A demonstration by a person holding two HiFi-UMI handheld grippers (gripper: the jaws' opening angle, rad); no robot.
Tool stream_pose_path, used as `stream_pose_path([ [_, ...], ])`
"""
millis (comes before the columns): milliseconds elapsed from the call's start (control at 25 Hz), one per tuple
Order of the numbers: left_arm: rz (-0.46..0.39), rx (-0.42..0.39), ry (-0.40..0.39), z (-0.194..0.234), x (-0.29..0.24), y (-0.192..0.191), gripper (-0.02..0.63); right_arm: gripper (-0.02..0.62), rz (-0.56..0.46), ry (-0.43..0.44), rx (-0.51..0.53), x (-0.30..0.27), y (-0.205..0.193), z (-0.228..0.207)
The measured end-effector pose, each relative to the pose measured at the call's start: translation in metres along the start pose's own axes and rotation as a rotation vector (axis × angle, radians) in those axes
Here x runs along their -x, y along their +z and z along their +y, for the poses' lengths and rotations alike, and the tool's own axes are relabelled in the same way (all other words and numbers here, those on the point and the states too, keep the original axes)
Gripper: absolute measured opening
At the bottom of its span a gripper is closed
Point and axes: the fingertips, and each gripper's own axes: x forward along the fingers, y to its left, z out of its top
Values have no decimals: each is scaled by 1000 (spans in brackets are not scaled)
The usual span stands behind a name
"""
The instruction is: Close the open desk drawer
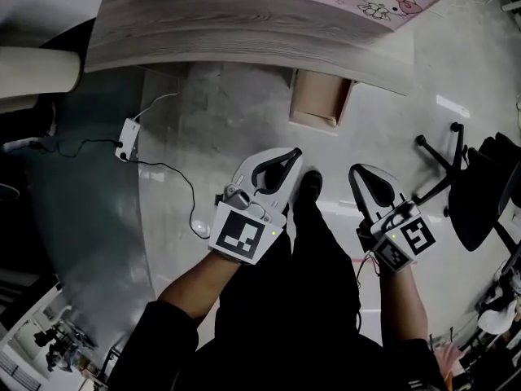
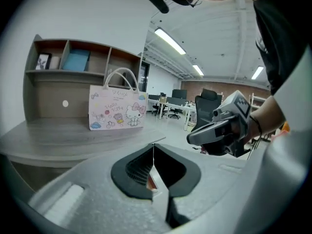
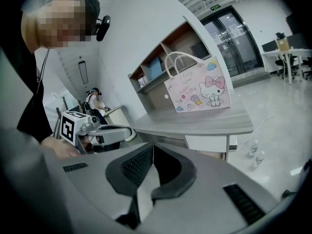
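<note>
Left gripper (image 1: 291,158) and right gripper (image 1: 356,172), jaws pressed together and empty, probably so the tips can push, point toward the open drawer (image 1: 320,100) ahead and between them, under the desk (image 1: 203,23).

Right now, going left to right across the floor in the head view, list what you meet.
White rectangular power strip → small white rounded object on the black cable → grey-white left hand-held gripper → right hand-held gripper → black wheeled office chair. The black shoe overlaps the left one, so it is left out.
</note>
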Motion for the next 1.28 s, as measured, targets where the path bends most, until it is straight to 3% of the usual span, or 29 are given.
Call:
stream_pose_path([
  [160, 13, -13, -31, 21, -16, -36, 9, 15, -11, -19, -19, -31, -21, -14],
  [360, 83, 41, -46, 48, -43, -97, 9, 15, -22, -61, -55, -65, -53, -52],
  [480, 126, 40, -62, 57, -66, -136, 9, 15, 14, -87, -54, -78, -89, -85],
  [720, 173, 49, -53, 74, -117, -214, 9, 15, -9, -108, -119, -104, -153, -140],
  [960, 220, 46, -67, 69, -150, -281, 9, 15, 47, -95, -120, -123, -228, -169],
  [1120, 233, 68, -17, 73, -166, -321, 9, 15, 68, -145, -96, -132, -261, -196],
  [1280, 255, 129, 20, 80, -173, -363, 10, 33, 57, -250, -98, -130, -287, -235],
])
